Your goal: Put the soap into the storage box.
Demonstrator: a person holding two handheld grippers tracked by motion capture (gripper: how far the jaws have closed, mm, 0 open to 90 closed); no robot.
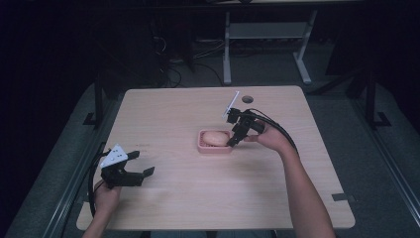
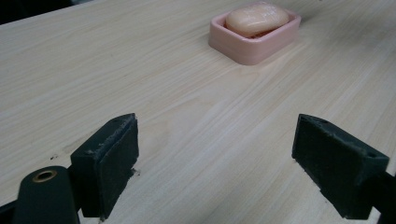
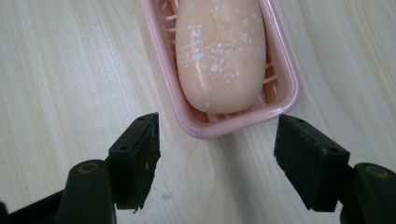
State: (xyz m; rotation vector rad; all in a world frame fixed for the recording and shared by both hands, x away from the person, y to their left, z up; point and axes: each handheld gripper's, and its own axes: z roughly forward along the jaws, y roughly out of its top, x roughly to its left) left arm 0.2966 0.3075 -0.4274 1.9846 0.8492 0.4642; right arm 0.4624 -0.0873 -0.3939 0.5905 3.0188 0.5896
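Right gripper [image 3: 217,154] hovering at soap dish [image 3: 287,88], jaws spread.
Soap [image 3: 219,51] lies in dish; left gripper [image 2: 215,163] well apart on table [image 1: 173,114], jaws spread, holding nothing.

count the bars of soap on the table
1. A single pale peach oval soap bar lies in the pink plastic soap dish near the middle of the light wooden table, just ahead of the open right gripper. No others visible.
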